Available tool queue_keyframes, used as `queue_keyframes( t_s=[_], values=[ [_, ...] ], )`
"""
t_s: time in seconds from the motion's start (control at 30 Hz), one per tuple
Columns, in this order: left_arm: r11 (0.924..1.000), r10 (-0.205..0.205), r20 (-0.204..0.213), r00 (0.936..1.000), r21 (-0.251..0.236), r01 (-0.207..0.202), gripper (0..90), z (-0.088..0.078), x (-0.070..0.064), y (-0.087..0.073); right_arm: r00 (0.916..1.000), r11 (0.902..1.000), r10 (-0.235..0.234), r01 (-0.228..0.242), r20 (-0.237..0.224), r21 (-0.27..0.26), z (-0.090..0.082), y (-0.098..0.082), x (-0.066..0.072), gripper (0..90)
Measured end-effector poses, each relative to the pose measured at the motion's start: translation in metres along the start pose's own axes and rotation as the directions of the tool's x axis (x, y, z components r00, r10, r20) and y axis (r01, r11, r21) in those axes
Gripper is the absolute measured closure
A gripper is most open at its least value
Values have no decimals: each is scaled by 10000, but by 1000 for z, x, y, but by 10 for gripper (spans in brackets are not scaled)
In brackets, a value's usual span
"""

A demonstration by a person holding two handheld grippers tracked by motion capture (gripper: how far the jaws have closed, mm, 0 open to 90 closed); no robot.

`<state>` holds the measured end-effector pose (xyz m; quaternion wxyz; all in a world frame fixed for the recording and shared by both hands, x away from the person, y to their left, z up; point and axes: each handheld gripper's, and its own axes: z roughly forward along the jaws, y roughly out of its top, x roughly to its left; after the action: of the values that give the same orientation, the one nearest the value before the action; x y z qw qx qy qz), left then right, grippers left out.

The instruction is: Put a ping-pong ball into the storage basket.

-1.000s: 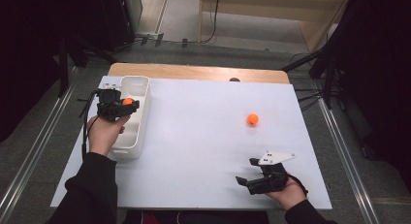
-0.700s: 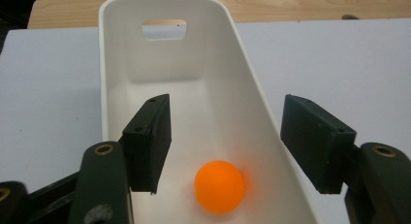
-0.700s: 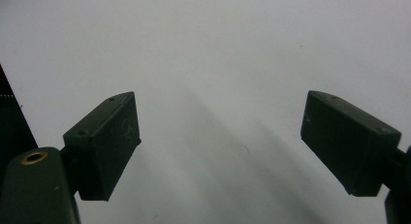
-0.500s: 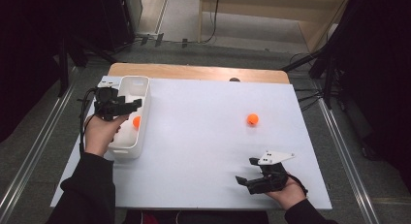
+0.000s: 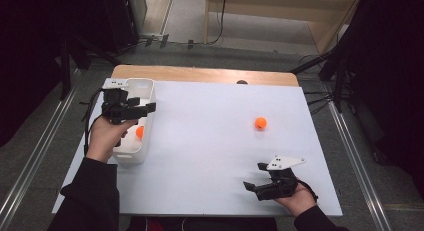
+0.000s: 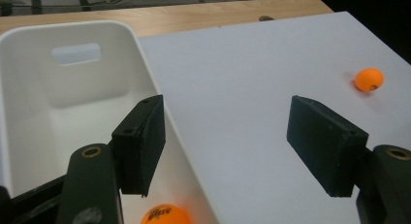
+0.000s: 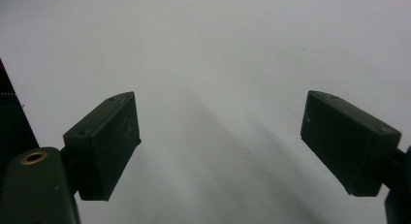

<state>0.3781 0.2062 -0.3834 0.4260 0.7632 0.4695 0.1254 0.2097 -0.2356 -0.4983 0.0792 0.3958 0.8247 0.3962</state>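
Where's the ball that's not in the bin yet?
In the high view the loose ball lies on the white table, right of centre, beyond the right gripper and well clear of the bin at the left edge.

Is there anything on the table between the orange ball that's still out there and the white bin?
No. Between the orange ball and the white bin there is just bare white table, nothing in the way.
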Motion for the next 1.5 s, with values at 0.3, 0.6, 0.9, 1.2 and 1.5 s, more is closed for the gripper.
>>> queue_keyframes(
  t_s=[0.3, 0.6, 0.9, 1.2, 1.5],
  values=[
    [9980, 621, 820, 9947, -163, -609, 279, -3, -18, 4, 10000, 10000, -36, 36, -4, 14, 0, 0, 0, 125],
    [9948, 1008, 1306, 9863, -269, -981, 279, -2, -31, 5, 10000, 10000, -78, 78, 33, 35, 0, 0, 0, 124],
    [9901, 1401, 1579, 9775, -139, -1396, 279, 2, -41, 4, 9999, 9999, -118, 118, -12, 27, 0, 1, 1, 125],
    [9821, 1855, 1855, 9650, -26, -1883, 279, 15, -57, -2, 9998, 9998, -201, 202, -83, 64, 2, 2, 1, 125],
    [9794, 1995, 2100, 9571, -101, -2019, 279, 25, -68, -8, 9996, 9996, -266, 267, -120, 86, 2, 3, 2, 125]
  ],
)
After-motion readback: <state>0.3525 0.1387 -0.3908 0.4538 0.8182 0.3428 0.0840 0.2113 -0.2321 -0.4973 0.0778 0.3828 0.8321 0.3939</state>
